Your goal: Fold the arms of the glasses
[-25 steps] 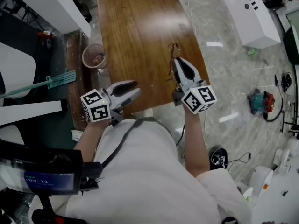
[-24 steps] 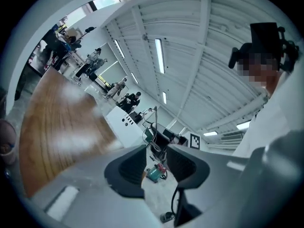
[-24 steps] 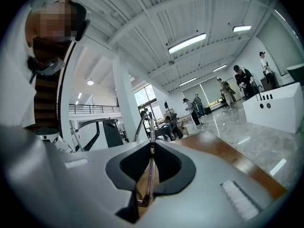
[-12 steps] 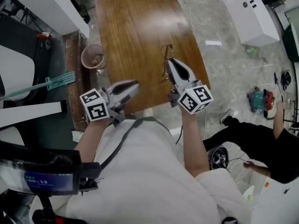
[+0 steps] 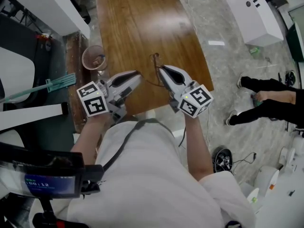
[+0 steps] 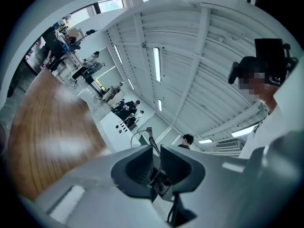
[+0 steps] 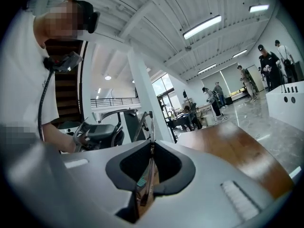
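The thin dark-framed glasses hang in the air over the near edge of the wooden table, between my two grippers. My right gripper is shut on the frame, which shows as a thin edge pinched between its pads, with one arm sticking out past the tips. My left gripper comes in from the left. Its jaws are opening slightly, though a thin arm of the glasses still runs through the narrow gap between its pads, and a wire lens rim curves beyond.
A pink bucket stands on the floor at the table's left edge, with a green broom lying beside it. A white counter stands at the far right. A person in dark clothes is on the floor to the right.
Both grippers have drawn together; the right one carried the glasses left. The left jaws, wide before, have closed on an arm of the glasses. A person has come into view at the right.
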Demonstrator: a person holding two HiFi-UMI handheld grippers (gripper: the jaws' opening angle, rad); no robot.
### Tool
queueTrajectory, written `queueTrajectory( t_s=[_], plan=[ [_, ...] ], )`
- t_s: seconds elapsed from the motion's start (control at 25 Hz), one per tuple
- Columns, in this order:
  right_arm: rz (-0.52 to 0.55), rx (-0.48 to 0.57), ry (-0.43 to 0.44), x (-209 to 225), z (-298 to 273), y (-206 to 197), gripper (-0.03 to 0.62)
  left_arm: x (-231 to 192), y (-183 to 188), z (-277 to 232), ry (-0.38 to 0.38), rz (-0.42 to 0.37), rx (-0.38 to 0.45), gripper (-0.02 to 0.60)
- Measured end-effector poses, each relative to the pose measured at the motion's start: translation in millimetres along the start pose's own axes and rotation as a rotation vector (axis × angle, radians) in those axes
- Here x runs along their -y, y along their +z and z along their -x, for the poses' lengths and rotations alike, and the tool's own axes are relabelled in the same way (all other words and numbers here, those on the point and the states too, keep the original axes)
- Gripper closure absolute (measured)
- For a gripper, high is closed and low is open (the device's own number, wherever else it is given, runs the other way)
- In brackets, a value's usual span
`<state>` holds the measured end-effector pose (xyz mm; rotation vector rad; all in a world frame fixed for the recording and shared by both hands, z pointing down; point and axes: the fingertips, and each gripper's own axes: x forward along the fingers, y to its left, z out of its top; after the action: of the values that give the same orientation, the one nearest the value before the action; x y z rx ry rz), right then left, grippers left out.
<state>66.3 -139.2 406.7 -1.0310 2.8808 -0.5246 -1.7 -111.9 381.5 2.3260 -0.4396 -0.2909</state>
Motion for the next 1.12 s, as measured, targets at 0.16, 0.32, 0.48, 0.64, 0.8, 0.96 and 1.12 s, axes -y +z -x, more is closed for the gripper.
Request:
queueTrajectory(
  t_s=[0.16,0.32,0.48,0.64,0.8,0.96,1.12],
  plan=[
    [0.003,-0.036,0.061,-14.7,-5.5,-9.7,0.565,-1.5,4.5,-3.8,0.003,-0.005,-0.009,0.520],
    [0.002,-0.064,0.108,-26.6,-8.7,-17.5,0.565,-5.9,5.0,-4.7,0.021,0.002,-0.017,0.515],
    [0.003,-0.083,0.140,-36.0,-10.5,-22.3,0.565,-10.6,5.4,-6.2,0.052,0.001,-0.029,0.512],
    [-0.018,-0.071,0.111,-31.4,-9.2,-23.1,0.565,-14.0,4.0,-5.3,0.079,-0.004,-0.035,0.509],
    [-0.045,-0.047,0.056,-20.8,-6.0,-22.0,0.565,-13.1,-6.8,-1.0,0.091,-0.022,-0.069,0.422],
    [-0.037,-0.040,0.030,-16.8,-5.5,-19.2,0.565,-3.2,-26.9,-1.6,0.069,-0.071,-0.135,0.510],
    [-0.022,-0.041,0.027,-18.7,-8.7,-18.9,0.565,6.9,-41.0,-11.4,0.038,-0.121,-0.185,0.575]
  ],
)
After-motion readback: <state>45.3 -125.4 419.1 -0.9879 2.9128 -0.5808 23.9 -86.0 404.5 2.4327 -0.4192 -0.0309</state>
